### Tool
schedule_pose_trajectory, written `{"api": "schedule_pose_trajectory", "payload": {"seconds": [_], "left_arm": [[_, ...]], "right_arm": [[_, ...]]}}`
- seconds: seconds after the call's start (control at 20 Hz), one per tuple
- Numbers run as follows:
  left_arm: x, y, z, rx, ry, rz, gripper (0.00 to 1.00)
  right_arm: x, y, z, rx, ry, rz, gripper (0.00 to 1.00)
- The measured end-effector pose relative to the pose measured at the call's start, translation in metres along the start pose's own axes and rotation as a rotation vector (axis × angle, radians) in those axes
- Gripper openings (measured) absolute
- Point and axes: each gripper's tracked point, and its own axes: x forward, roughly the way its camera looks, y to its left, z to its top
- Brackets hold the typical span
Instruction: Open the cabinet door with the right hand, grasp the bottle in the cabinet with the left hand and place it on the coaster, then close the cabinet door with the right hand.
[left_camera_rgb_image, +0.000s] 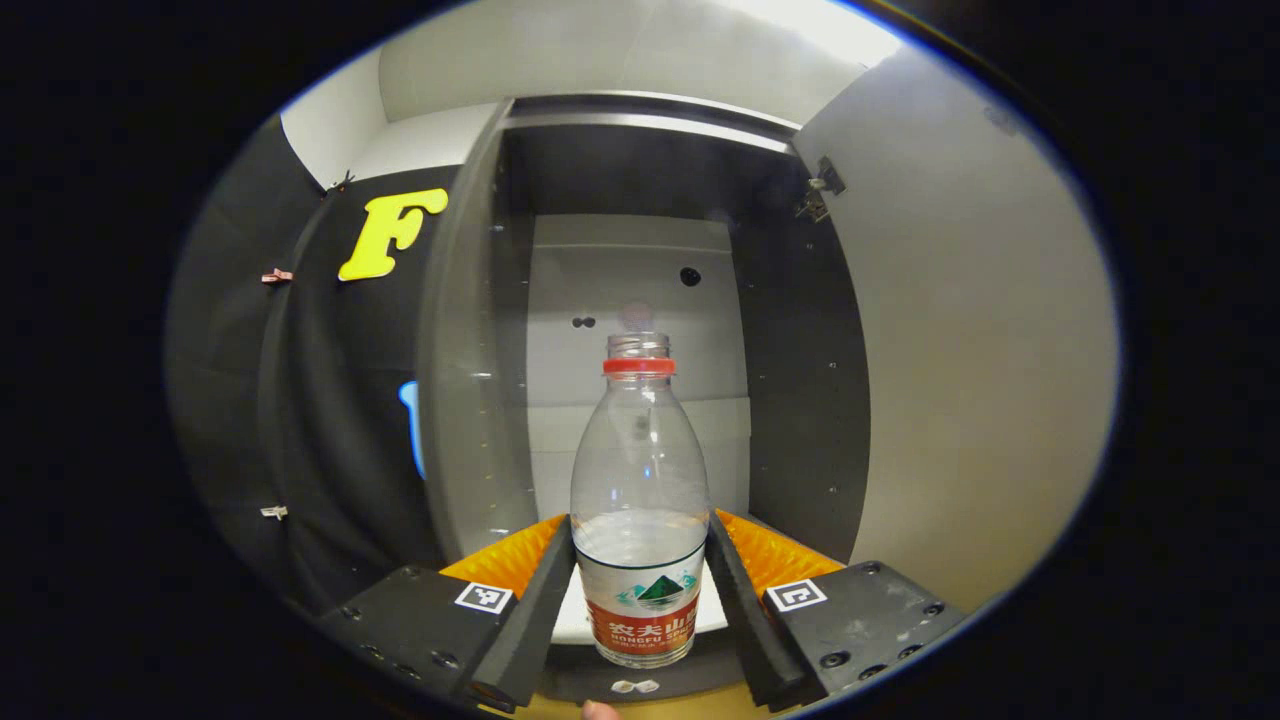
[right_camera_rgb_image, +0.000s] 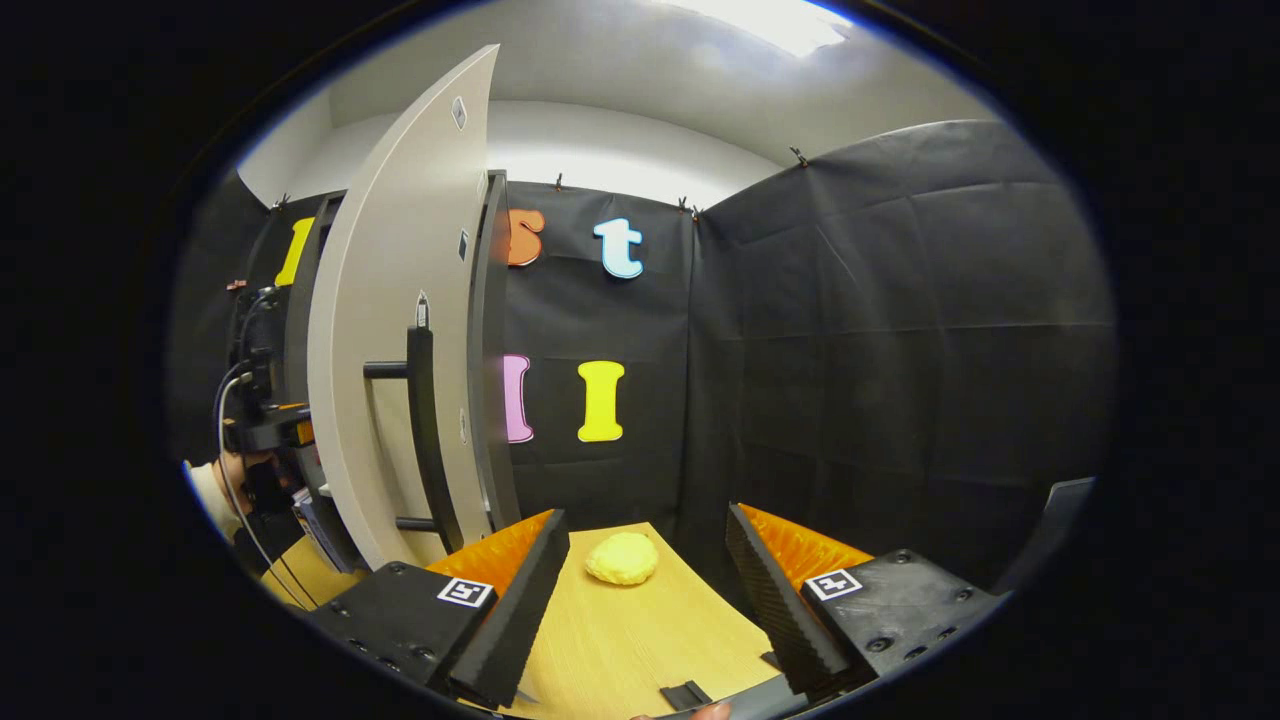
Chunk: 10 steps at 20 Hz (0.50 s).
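Closest in the left gripper view, the left gripper (left_camera_rgb_image: 640, 585) is seen clamped on the bottle (left_camera_rgb_image: 639, 500), both fingers pressed against its lower body at the level of the label. At the very bottom edge a fingertip of the person is just visible. The bottle stands upright, clear plastic with a red neck ring and no cap, water reaching to just above the label; the label is red and white with a green mountain mark, and its print is too small to be made out reliably. Behind the bottle the cabinet (left_camera_rgb_image: 800, 400) stands open, dark side walls with rows of small holes framing a pale back panel. The cabinet door (left_camera_rgb_image: 980, 340) is swung wide at the right, a hinge seen near its top.

In the right gripper view, the right gripper (right_camera_rgb_image: 648, 590) is held with its fingers well apart, nothing between them. Just beyond lies a wooden table (right_camera_rgb_image: 640, 640), with a yellow coaster (right_camera_rgb_image: 621, 558) resting on it. Farther left, the door's outer face and its dark bar handle (right_camera_rgb_image: 420, 430) are seen, with the other gripper and a hand behind.
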Motion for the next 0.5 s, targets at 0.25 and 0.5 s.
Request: {"api": "schedule_pose_trajectory", "payload": {"seconds": [0.25, 0.5], "left_arm": [[-0.062, 0.04, -0.026, -0.01, -0.006, 0.042, 0.77], [-0.103, 0.064, -0.059, 0.017, -0.002, 0.059, 0.77]], "right_arm": [[0.003, 0.0, 0.006, 0.041, -0.011, 0.0, 0.97], [0.008, 0.0, 0.006, 0.044, -0.01, -0.007, 0.98]]}}
